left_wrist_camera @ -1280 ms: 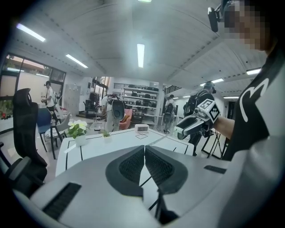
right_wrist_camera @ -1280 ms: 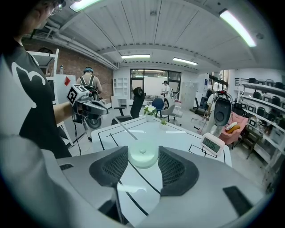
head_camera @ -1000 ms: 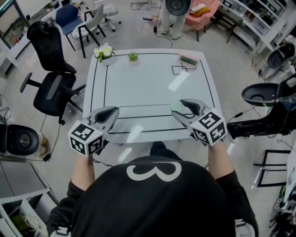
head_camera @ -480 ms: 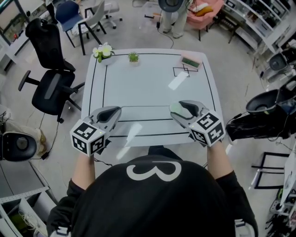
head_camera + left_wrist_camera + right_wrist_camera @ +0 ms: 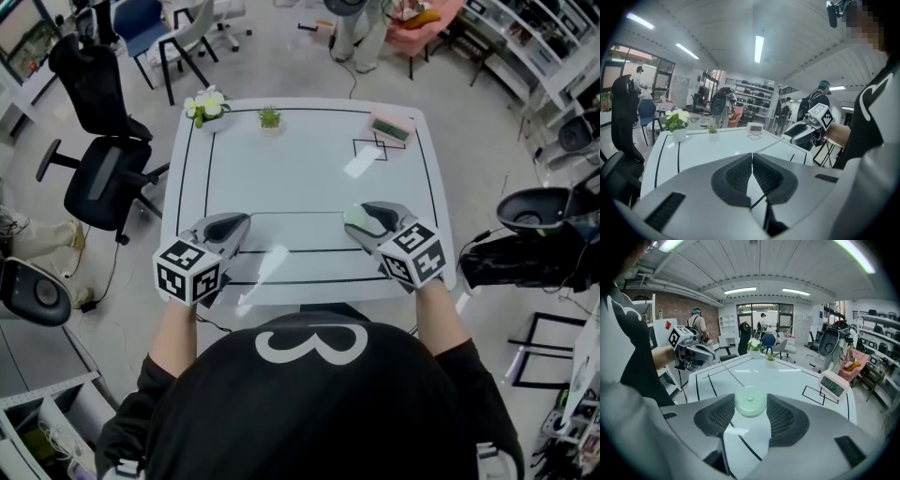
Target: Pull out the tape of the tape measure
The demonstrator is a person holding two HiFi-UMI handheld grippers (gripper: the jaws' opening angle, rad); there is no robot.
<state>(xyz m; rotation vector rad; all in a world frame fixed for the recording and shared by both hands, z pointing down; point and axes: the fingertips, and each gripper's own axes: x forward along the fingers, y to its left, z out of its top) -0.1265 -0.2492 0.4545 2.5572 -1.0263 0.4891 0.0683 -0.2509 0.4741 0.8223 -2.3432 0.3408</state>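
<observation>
Above the near part of the white, black-lined bench [image 5: 300, 169], the right hand-held gripper [image 5: 750, 398] clamps a pale green round tape measure [image 5: 750, 406] between half-open jaws, while the left hand-held gripper [image 5: 752, 161], well apart, is fully closed.

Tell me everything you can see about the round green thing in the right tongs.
The tape measure is a pale green, plastic-looking disc with a small centre button, pinched flat side up in the right tongs over the white table. A thin tape runs from it to the shut left tongs.
</observation>
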